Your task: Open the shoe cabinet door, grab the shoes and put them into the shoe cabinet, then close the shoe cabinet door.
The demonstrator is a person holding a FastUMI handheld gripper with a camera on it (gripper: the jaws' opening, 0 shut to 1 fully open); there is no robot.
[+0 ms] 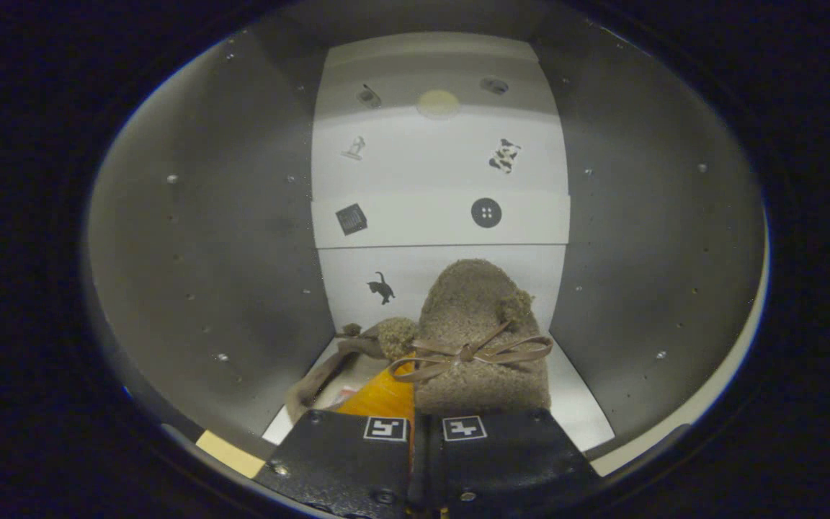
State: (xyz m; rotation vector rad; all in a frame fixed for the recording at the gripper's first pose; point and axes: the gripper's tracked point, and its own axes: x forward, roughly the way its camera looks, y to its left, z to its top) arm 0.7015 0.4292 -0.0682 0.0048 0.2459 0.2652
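I am looking into the shoe cabinet [206, 238], with grey side walls and a white back panel. A pair of tan fuzzy shoes is just ahead of my fingers, low over the white cabinet floor [581, 418]. The right shoe [480, 324] points toward the back panel and has a brown lace bow [469, 353] across it. The left shoe [357, 360] lies tilted on its side, showing its orange lining [382, 396]. My gripper [421, 422] has its fingers almost together, pinching the shoes' near edge where the orange lining runs in between them.
The white back panel [440, 180] carries several small dark stickers and a round pale disc. Both side walls have rows of small peg holes. A strip of tan tape [231, 453] sits at the cabinet's front lower left edge.
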